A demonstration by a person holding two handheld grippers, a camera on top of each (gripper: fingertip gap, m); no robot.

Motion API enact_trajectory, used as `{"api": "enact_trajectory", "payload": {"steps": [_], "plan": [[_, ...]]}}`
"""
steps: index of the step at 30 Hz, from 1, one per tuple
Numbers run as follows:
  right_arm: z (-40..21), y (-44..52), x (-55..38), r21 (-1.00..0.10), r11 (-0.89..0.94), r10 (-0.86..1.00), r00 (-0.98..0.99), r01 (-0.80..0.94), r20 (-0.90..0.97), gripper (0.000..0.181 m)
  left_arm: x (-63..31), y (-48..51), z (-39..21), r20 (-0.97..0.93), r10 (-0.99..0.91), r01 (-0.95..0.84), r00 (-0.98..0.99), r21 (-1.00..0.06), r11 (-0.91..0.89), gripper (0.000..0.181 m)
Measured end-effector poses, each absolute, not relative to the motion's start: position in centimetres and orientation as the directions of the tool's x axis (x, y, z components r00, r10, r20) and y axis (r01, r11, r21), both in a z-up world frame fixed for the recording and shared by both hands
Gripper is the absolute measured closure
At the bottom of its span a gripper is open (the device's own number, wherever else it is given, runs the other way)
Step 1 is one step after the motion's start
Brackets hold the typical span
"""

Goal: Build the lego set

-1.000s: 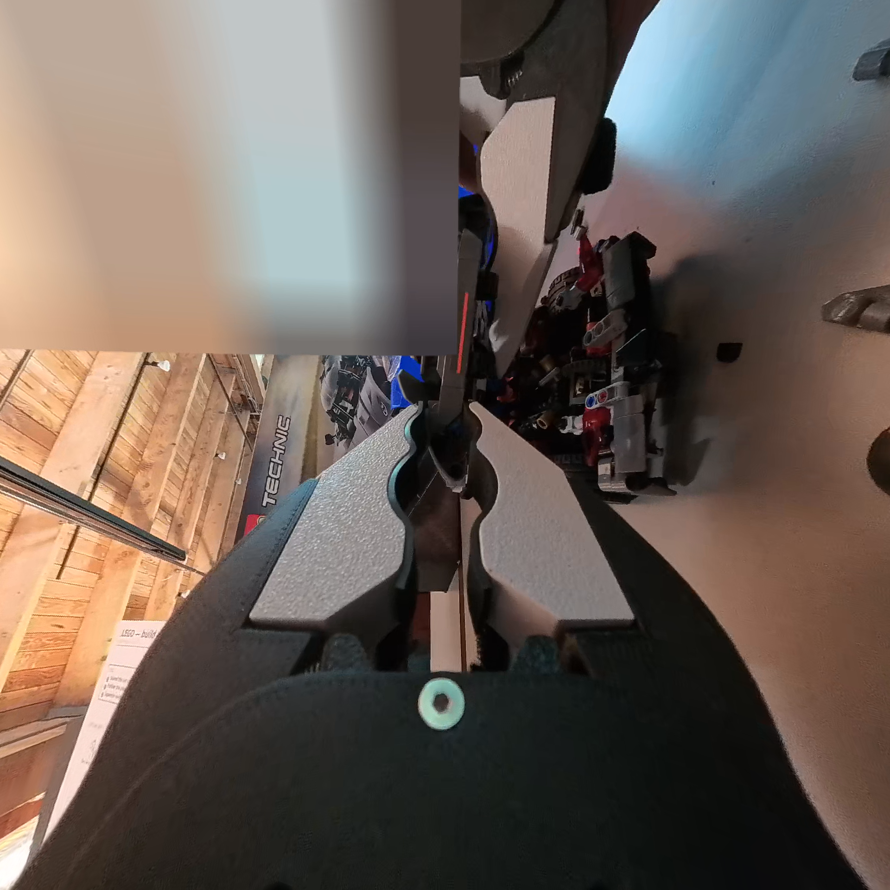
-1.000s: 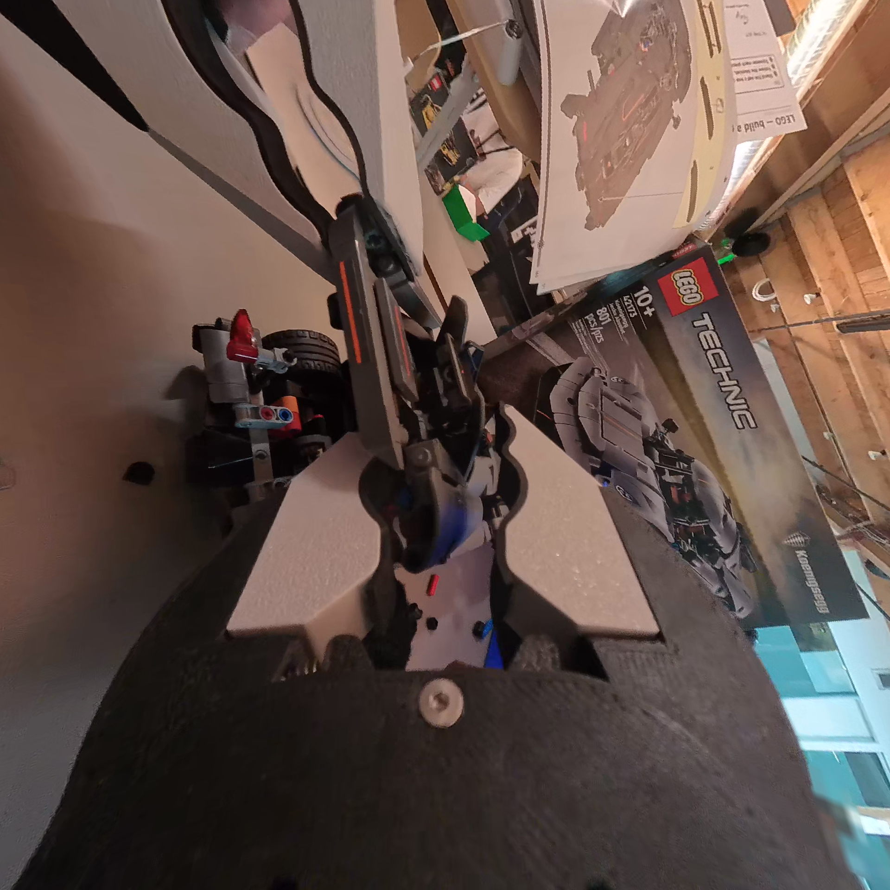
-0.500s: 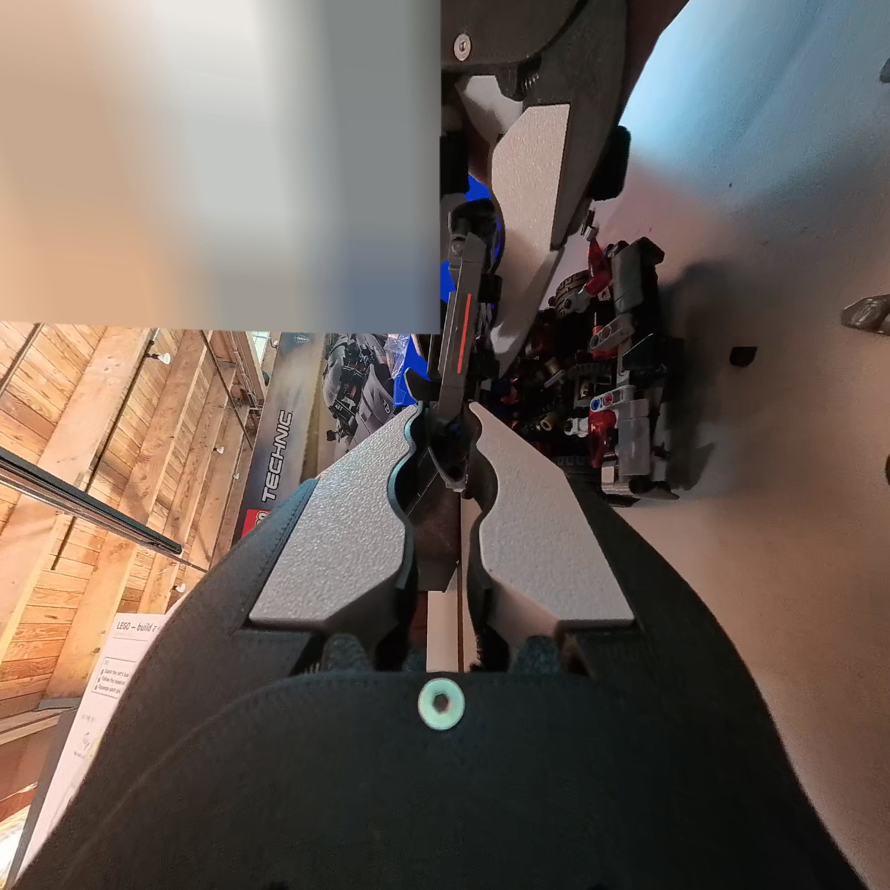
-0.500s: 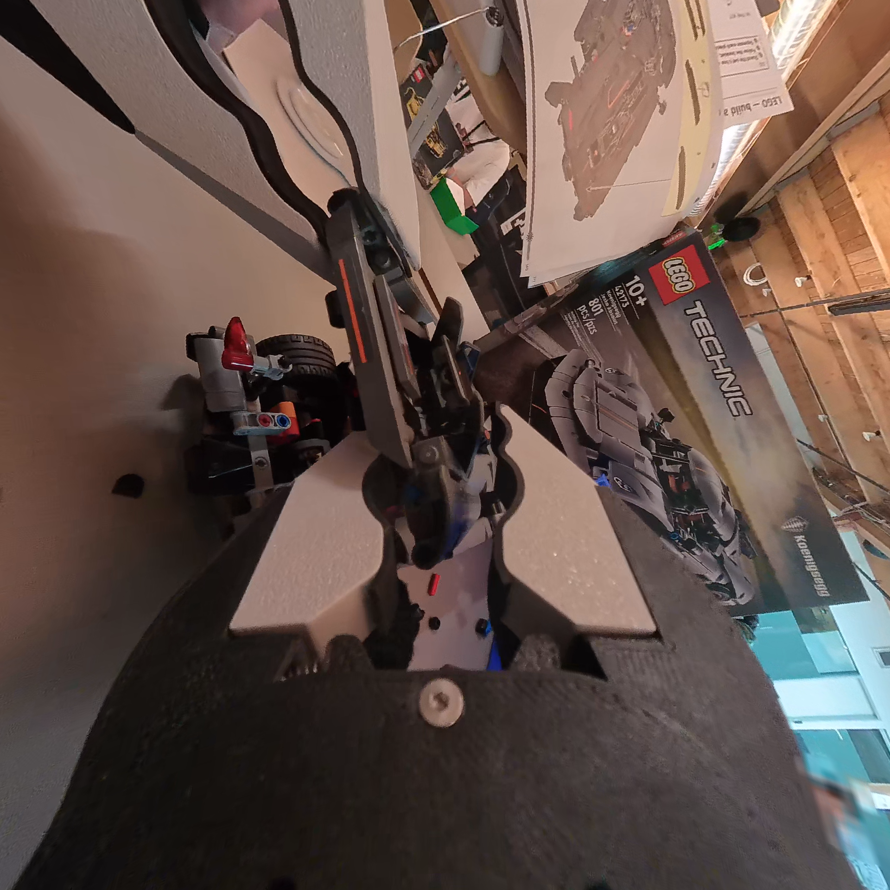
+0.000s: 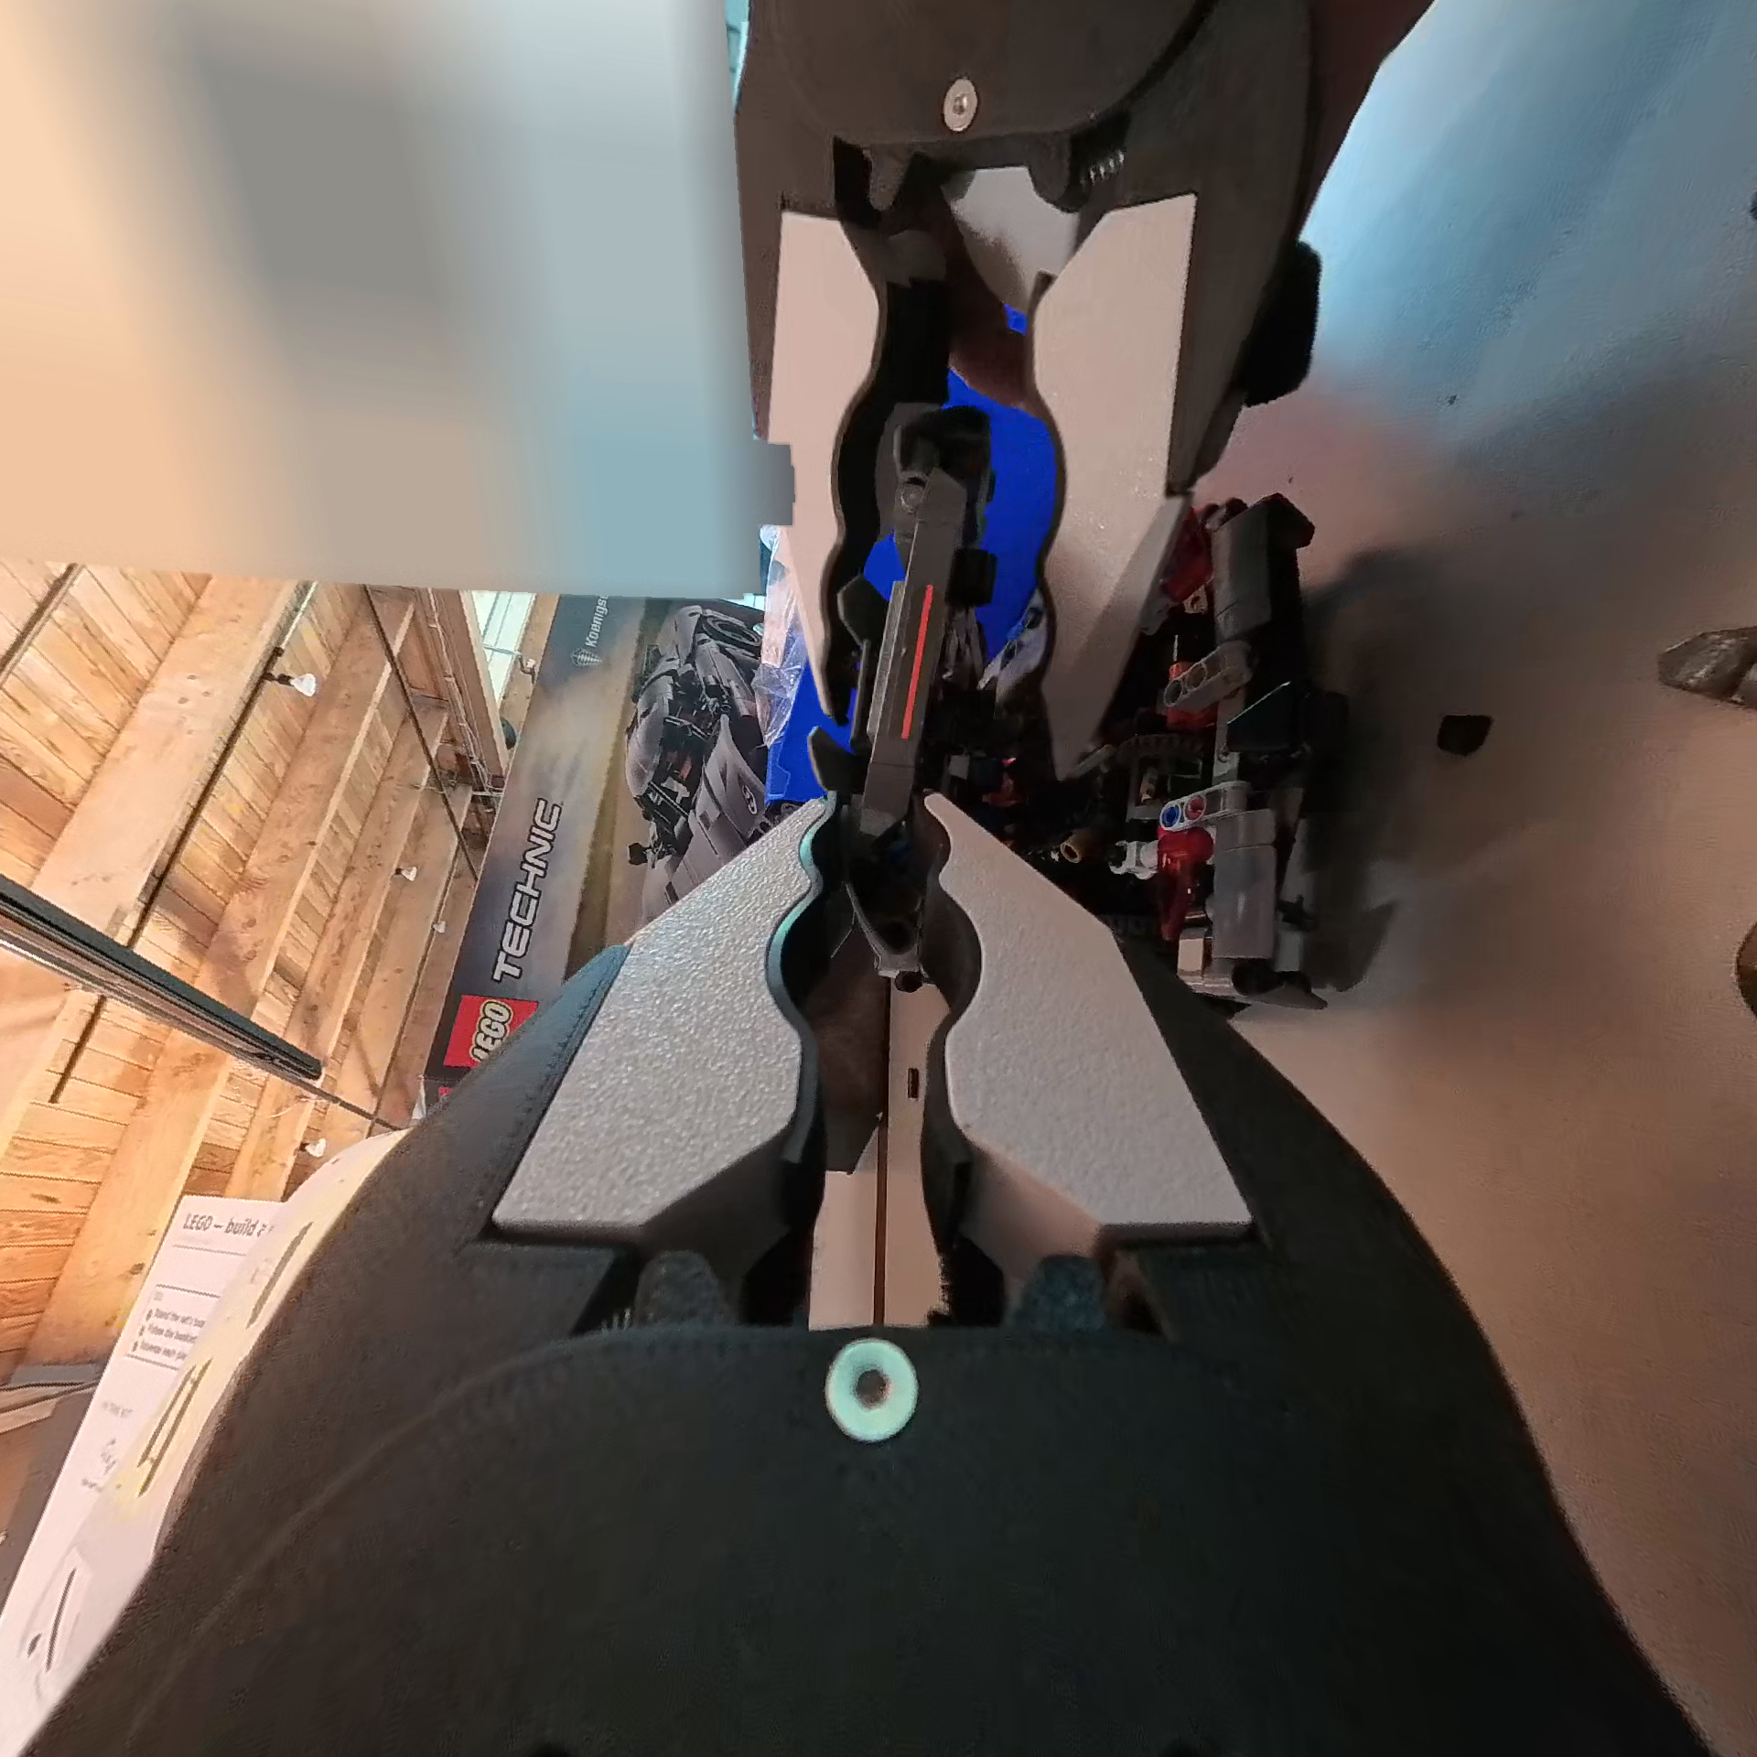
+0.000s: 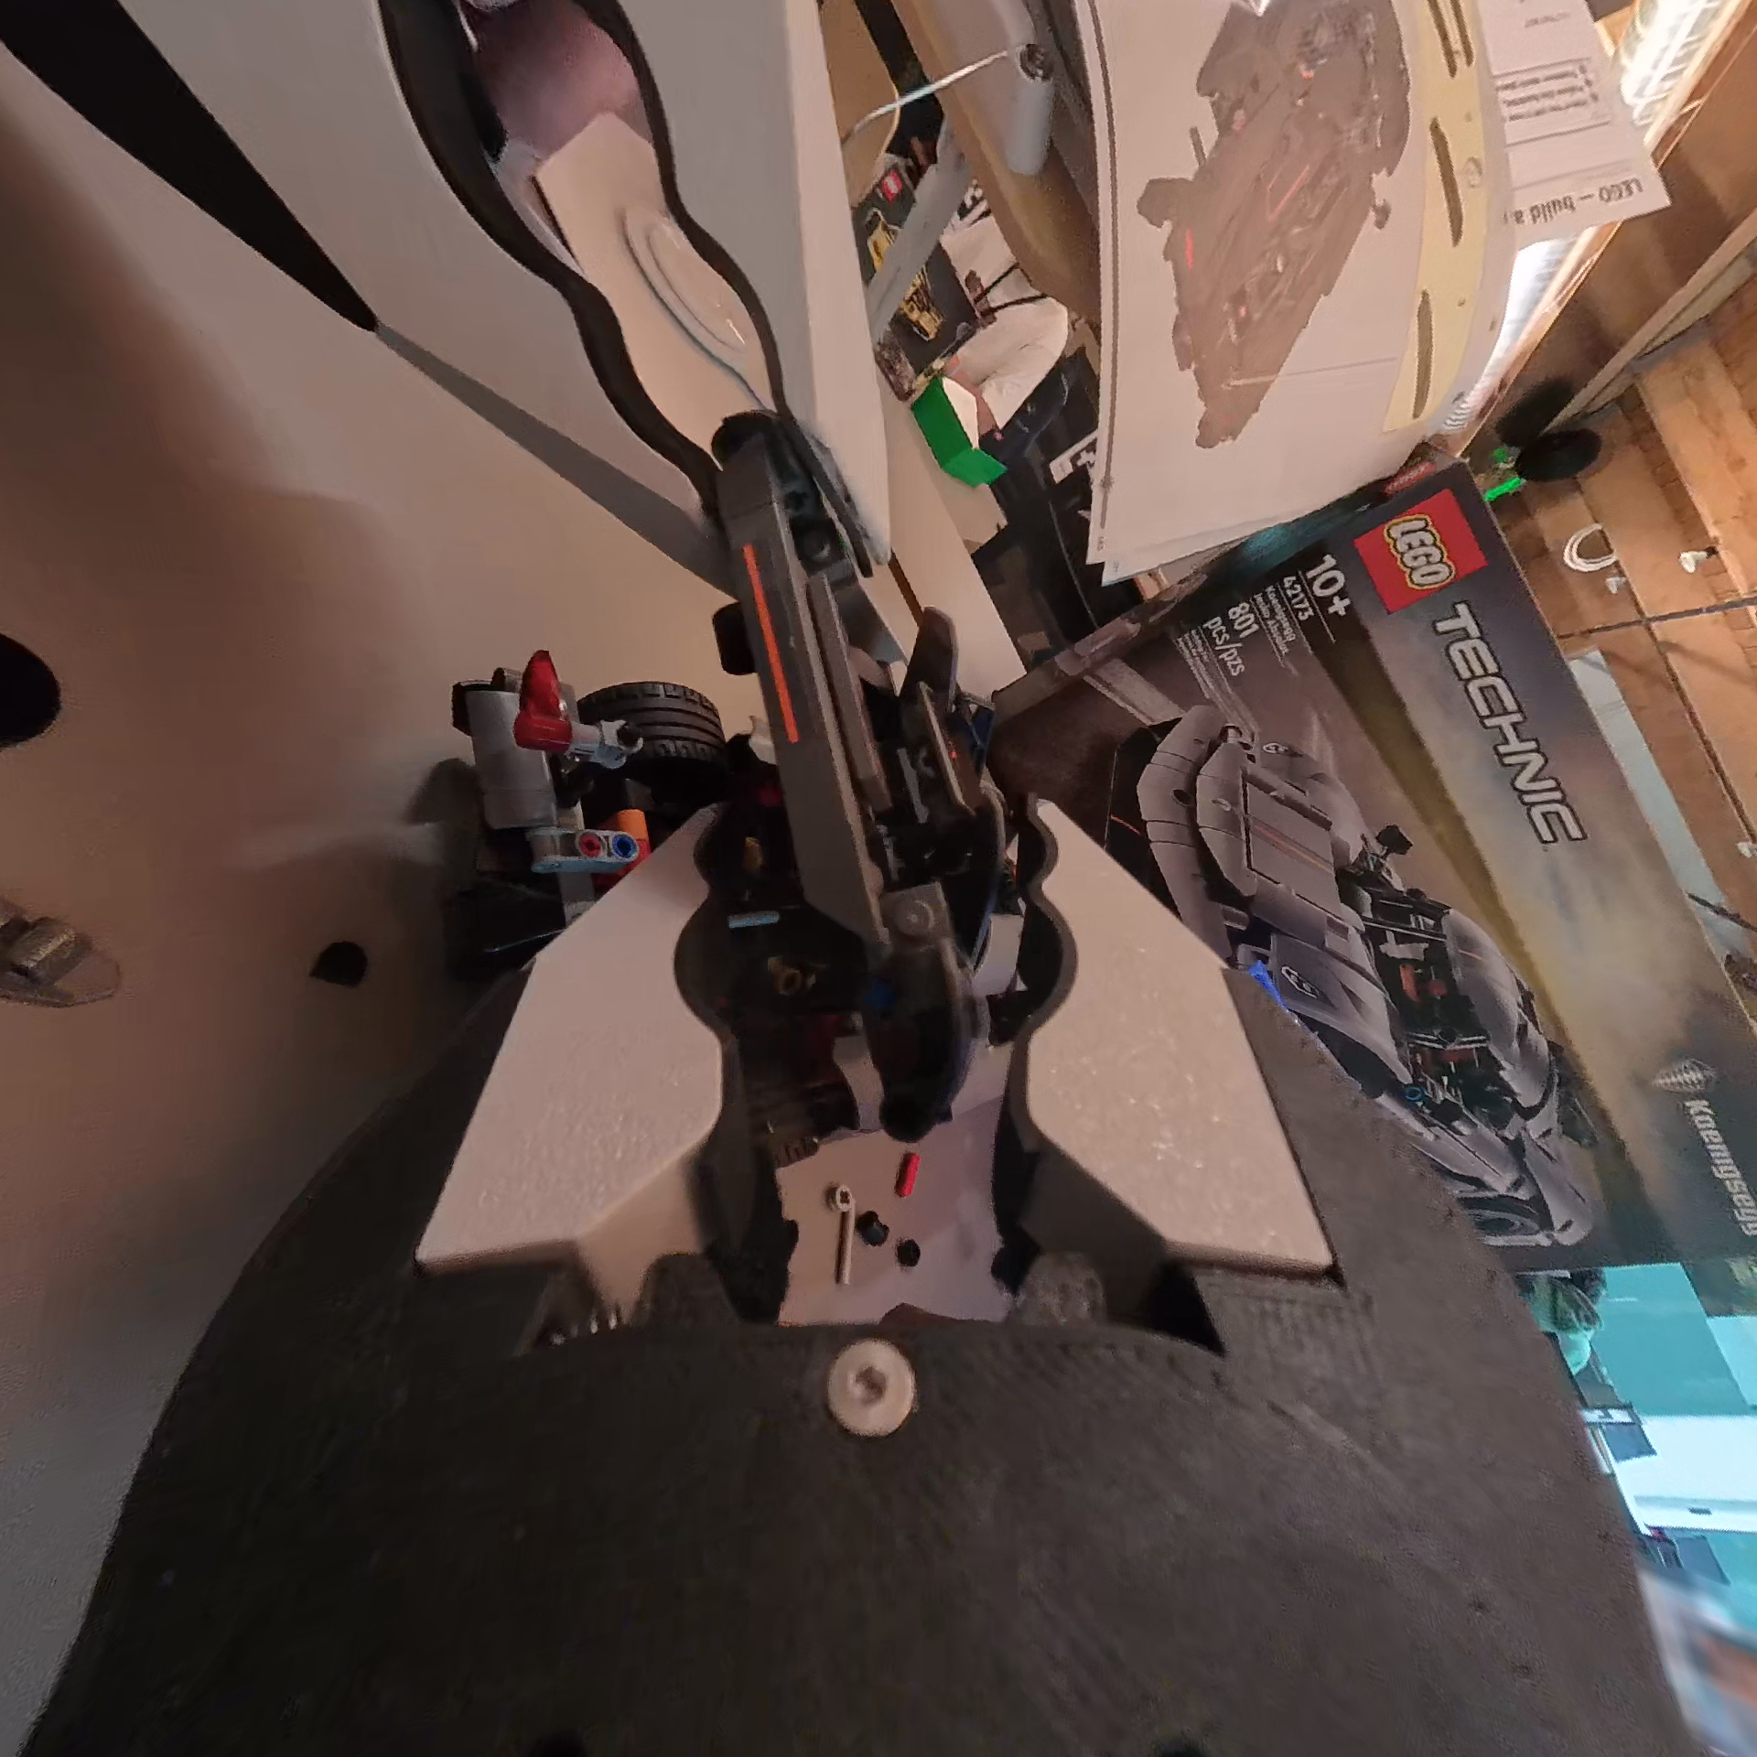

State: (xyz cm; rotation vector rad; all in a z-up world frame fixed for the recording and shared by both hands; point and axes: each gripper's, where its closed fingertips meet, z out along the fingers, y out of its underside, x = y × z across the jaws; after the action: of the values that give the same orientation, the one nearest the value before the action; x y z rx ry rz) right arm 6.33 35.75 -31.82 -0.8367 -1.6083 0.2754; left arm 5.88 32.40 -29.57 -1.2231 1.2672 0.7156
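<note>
A long grey Lego panel assembly with a red stripe (image 5: 908, 666) is held in the air. My left gripper (image 5: 879, 818) is shut on its near end. In the right wrist view the left gripper (image 6: 770, 437) pinches the far end of the same assembly (image 6: 818, 761). My right gripper (image 6: 870, 818) is open, its fingers standing on either side of the assembly without pressing it. It shows facing me in the left wrist view (image 5: 951, 742). The partly built car chassis (image 5: 1226, 808) lies on the white table behind and also shows in the right wrist view (image 6: 532, 780).
The Lego box (image 5: 589, 818) (image 6: 1426, 856) stands at the table's back. An open instruction booklet (image 6: 1283, 238) is propped beside it. A small black piece (image 5: 1464, 732) (image 6: 337, 960) and a grey part (image 5: 1711, 666) lie near the chassis. Small pins (image 6: 903, 1174) lie below my right gripper. My hands' fingertips stand some 5 cm from each other.
My right gripper's fingers have spread apart and no longer clamp the assembly. The right gripper has swung to face the left camera. The left gripper keeps its hold.
</note>
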Motion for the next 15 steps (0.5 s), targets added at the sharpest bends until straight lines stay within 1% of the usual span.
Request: {"api": "enact_trajectory", "payload": {"steps": [2,4,12,15], "plan": [[-31.4,35.8,6.4,-0.625,0.701,0.658,0.024,0.344,0.752,0.133,5.9,32.4,-29.6,-0.95,-0.214,-0.922,0.228,-0.281,0.266,0.171],[-31.6,36.5,6.5,-0.622,0.693,0.655,0.04,0.365,0.754,0.139,6.0,32.4,-29.5,-0.949,-0.214,-0.921,0.231,-0.284,0.267,0.171],[-31.4,37.1,6.5,-0.56,0.723,0.593,0.054,0.404,0.804,0.147,6.1,32.5,-29.2,-0.951,-0.207,-0.919,0.228,-0.281,0.275,0.171],[-31.1,37.2,6.5,-0.56,0.728,0.59,0.055,0.396,0.805,0.149,6.1,32.6,-29.1,-0.953,-0.206,-0.923,0.224,-0.275,0.269,0.17]]}}
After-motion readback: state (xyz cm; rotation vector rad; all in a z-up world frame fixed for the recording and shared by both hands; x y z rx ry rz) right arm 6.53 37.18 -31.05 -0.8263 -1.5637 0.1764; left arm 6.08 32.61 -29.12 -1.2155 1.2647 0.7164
